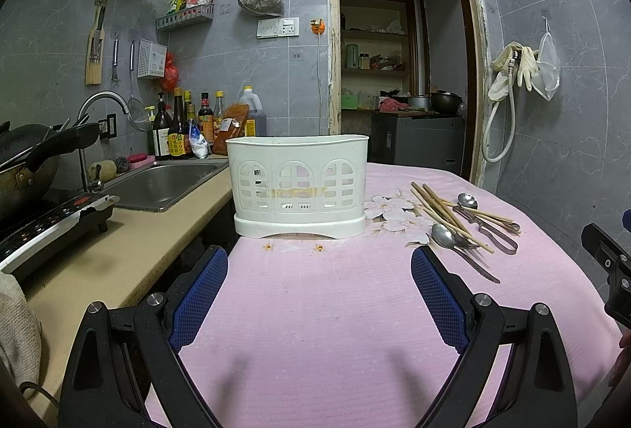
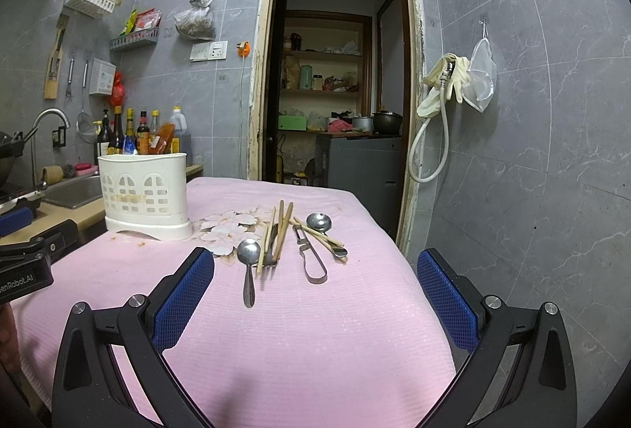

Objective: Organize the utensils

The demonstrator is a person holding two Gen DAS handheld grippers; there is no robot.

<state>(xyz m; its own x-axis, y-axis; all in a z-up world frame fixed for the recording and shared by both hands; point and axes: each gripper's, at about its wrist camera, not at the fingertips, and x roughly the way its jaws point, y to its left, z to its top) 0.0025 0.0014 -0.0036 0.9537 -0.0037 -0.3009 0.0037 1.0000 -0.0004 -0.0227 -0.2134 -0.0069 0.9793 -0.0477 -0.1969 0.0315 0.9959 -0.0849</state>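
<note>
Pink cloth (image 2: 315, 329) covers the counter, and on it the loose utensils lie in a heap: wooden chopsticks (image 2: 282, 230) crossed over a fork, a spoon (image 2: 248, 258) in front, a second spoon (image 2: 319, 222) behind, and a peeler (image 2: 311, 262) between them. The white holder (image 2: 144, 191) stands well apart to their left, at the cloth's edge beside the sink.

Both grippers are wide open and empty; the right gripper (image 2: 315, 290) hovers just short of the heap, the left gripper (image 1: 319, 282) faces the holder.

The risk is the tangle. Closing on one chopstick would probably drag its neighbours or flick the fork. The soft cloth may bunch under a low pinch and get nipped. Thin steel handles lying flat could slip out, and the light holder may tip if bumped.
</note>
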